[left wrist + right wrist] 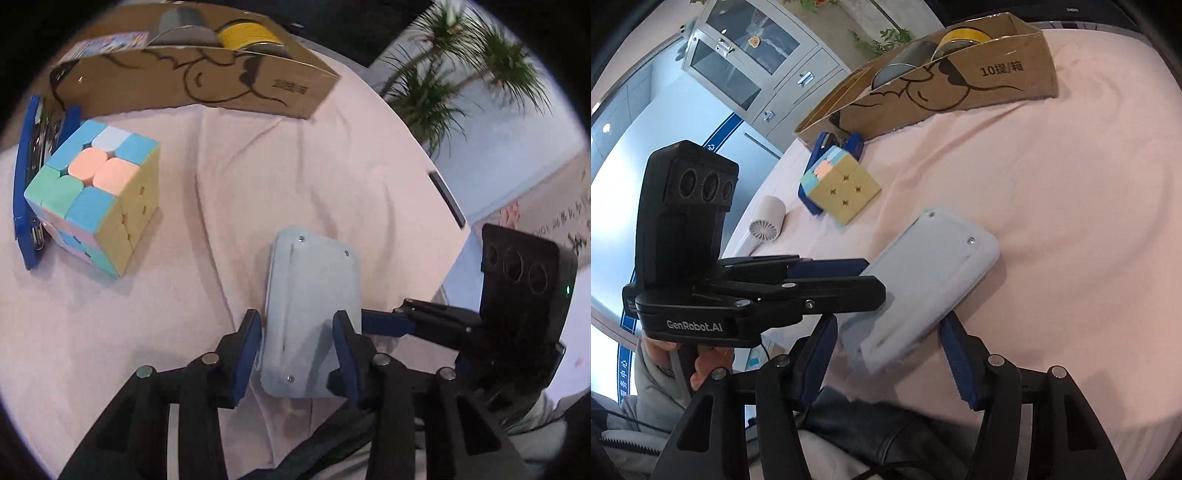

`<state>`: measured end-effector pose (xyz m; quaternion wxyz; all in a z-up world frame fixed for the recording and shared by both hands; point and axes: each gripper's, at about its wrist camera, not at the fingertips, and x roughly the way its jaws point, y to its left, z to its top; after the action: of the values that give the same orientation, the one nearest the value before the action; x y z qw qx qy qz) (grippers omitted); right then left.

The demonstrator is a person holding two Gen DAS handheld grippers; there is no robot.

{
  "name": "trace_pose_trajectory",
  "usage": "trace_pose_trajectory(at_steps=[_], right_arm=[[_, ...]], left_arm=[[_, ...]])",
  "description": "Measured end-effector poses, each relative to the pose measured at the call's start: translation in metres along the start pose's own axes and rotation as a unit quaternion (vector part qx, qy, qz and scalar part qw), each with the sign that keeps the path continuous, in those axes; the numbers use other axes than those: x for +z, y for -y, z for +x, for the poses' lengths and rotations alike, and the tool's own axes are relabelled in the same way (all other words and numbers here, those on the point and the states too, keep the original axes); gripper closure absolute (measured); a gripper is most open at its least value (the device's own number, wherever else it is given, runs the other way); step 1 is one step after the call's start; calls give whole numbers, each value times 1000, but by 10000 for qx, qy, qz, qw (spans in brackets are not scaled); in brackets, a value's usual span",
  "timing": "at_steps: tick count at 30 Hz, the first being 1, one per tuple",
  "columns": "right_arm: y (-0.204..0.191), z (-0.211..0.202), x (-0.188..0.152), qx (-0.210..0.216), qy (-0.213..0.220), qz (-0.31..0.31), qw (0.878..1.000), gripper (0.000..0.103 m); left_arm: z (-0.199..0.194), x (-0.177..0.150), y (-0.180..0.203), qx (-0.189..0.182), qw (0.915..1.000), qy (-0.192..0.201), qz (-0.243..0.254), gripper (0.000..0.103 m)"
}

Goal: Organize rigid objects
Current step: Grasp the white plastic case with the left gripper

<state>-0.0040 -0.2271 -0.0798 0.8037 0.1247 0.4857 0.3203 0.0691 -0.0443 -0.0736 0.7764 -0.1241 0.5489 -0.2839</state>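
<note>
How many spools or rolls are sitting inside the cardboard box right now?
2 are visible in the cardboard box: a yellow spool toward its far end, and a grey roll beside it, nearer the middle. The box walls hide the bottom, so others may be out of sight.

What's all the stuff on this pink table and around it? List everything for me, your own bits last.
pale case: one, light blue-grey with small screws, near table edge, between the left gripper's fingers
puzzle cube: one, pastel, left of the case
stapler: one, blue, right behind the cube
cardboard box: one, brown with black drawing, far side of table
yellow spool: one, inside the box
grey spool: one, inside the box beside the yellow one
small fan: one, white, at the table edge
tablecloth: one, pink
cabinet: one, pale, glass doors, background
plants: green, background
left gripper: black and blue, clamping the case
right gripper: black and blue, open around the case's end
</note>
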Motion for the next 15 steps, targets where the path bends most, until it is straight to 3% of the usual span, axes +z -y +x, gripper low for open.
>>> trace_pose_trajectory(at_steps=[6,10,15], right_arm=[[-13,-3,37,-162,180,-500,9985,58],[-22,-8,61,-393,293,-738,9961,69],[-18,-10,82,-702,358,-864,9931,71]], left_arm=[[-19,17,-7,-453,9969,367,-535,65],[-21,36,-16,-717,9931,480,-794,58],[-4,56,-20,-1040,9880,529,-1013,58]])
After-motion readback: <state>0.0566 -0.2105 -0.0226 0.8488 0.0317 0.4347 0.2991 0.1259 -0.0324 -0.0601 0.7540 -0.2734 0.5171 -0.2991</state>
